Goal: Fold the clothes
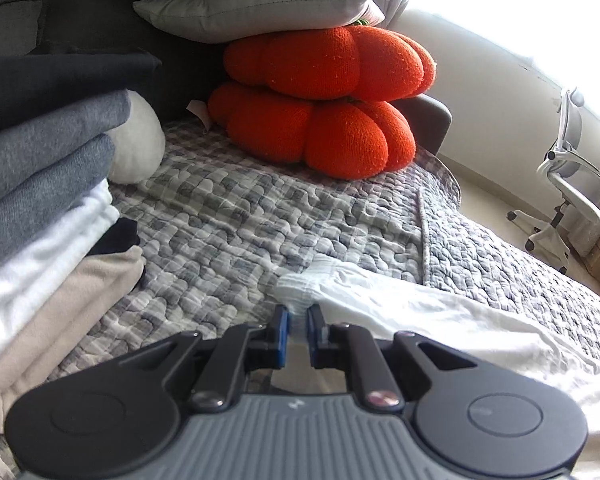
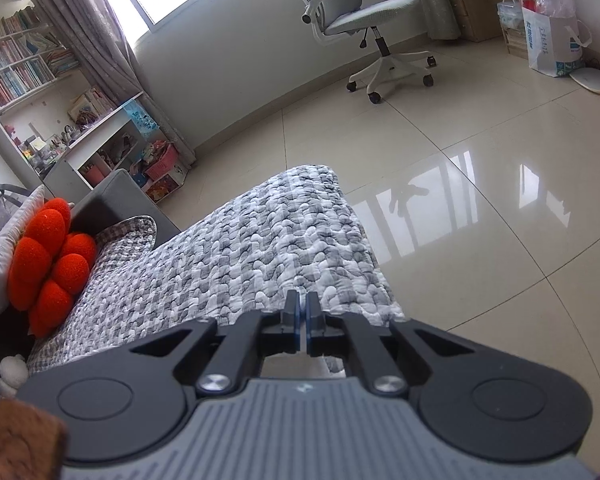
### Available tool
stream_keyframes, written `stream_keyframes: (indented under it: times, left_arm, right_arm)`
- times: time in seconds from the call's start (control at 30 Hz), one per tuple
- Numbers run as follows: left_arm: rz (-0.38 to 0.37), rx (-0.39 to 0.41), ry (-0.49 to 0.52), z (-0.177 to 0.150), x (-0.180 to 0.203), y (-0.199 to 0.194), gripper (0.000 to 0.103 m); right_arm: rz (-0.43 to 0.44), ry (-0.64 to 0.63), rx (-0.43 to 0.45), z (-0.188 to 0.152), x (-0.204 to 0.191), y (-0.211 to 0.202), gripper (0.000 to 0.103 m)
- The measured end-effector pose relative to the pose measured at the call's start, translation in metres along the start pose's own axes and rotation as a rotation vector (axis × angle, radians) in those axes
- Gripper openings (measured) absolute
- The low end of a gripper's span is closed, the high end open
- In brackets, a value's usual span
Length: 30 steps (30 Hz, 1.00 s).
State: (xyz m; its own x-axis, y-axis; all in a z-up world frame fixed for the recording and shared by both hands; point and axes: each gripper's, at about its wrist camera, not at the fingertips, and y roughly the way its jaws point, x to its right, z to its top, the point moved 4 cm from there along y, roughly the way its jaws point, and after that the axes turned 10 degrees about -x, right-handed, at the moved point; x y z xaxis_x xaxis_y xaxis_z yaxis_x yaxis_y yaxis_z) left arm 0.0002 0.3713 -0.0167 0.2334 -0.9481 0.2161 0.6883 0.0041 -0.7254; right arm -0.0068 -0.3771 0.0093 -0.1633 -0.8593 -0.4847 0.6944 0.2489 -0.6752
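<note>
The left gripper (image 1: 298,320) has its jaws pinching a bunched corner of the thin white garment (image 1: 440,320), which lies at lower right on the grey-and-white quilted bedspread (image 1: 260,224), apparently ready to fold toward the stack of folded clothes (image 1: 48,208) at left; the right gripper (image 2: 302,316) has its jaws pressed together, on what I cannot tell

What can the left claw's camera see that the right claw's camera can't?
Only the left wrist view shows the white garment, pinched in the left claw, and the stack of folded clothes. Only the right wrist view shows the bookshelf, the shiny tiled floor and the right claw, nearly shut with no cloth seen in it. Both show the orange pumpkin cushions, the checked quilt and the white office chair.
</note>
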Motion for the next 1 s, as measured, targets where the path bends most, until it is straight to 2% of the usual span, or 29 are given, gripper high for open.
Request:
stream_keyframes:
  times: [0.1, 0.2, 0.23, 0.27, 0.33, 0.4, 0.47, 0.5, 0.57, 0.6, 0.7, 0.8, 0.9, 1.0]
  left_arm:
    - [-0.004, -0.019, 0.010, -0.004, -0.003, 0.005, 0.010]
    - [-0.017, -0.041, 0.015, -0.008, -0.004, 0.006, 0.011]
    - [-0.026, -0.045, 0.015, -0.010, -0.005, 0.006, 0.012]
    - [-0.041, -0.053, 0.002, -0.010, -0.007, 0.005, 0.013]
    - [-0.072, -0.066, -0.034, -0.012, -0.011, 0.004, 0.014]
    - [-0.106, -0.073, -0.078, -0.014, -0.015, 0.002, 0.020]
    - [-0.131, -0.071, -0.100, -0.015, -0.016, 0.000, 0.035]
    - [-0.137, -0.073, -0.108, -0.015, -0.016, 0.000, 0.039]
    - [-0.151, -0.077, -0.124, -0.016, -0.017, 0.000, 0.042]
    - [-0.158, -0.078, -0.138, -0.016, -0.017, 0.001, 0.042]
    - [-0.173, -0.077, -0.195, -0.016, -0.019, 0.001, 0.042]
    - [-0.163, -0.069, -0.266, -0.017, -0.025, -0.003, 0.055]
    - [-0.171, -0.052, -0.289, -0.016, -0.030, -0.010, 0.055]
    - [-0.169, -0.060, -0.302, -0.017, -0.033, -0.011, 0.055]
  right_arm:
    - [0.021, -0.002, 0.012, 0.000, 0.003, -0.010, 0.001]
    - [0.034, -0.026, -0.023, -0.006, 0.006, -0.009, 0.001]
    - [0.057, -0.037, -0.043, -0.010, 0.005, -0.007, 0.002]
    - [0.077, -0.044, -0.059, -0.014, 0.003, -0.005, 0.010]
    - [0.109, -0.048, -0.080, -0.022, -0.002, -0.001, 0.013]
    - [0.142, -0.052, -0.102, -0.030, -0.008, 0.002, 0.013]
    - [0.171, -0.053, -0.118, -0.039, -0.012, 0.004, 0.014]
    - [0.178, -0.048, -0.119, -0.043, -0.013, 0.003, 0.018]
    - [0.158, -0.087, -0.119, -0.052, -0.018, -0.001, 0.059]
    - [0.124, -0.134, -0.121, -0.057, -0.022, 0.000, 0.065]
    - [0.016, -0.265, -0.123, -0.070, -0.037, 0.006, 0.066]
    - [-0.008, -0.315, -0.108, -0.080, -0.050, 0.016, 0.066]
    - [-0.032, -0.345, -0.095, -0.086, -0.065, 0.033, 0.064]
    - [-0.102, -0.387, -0.105, -0.091, -0.075, 0.052, 0.047]
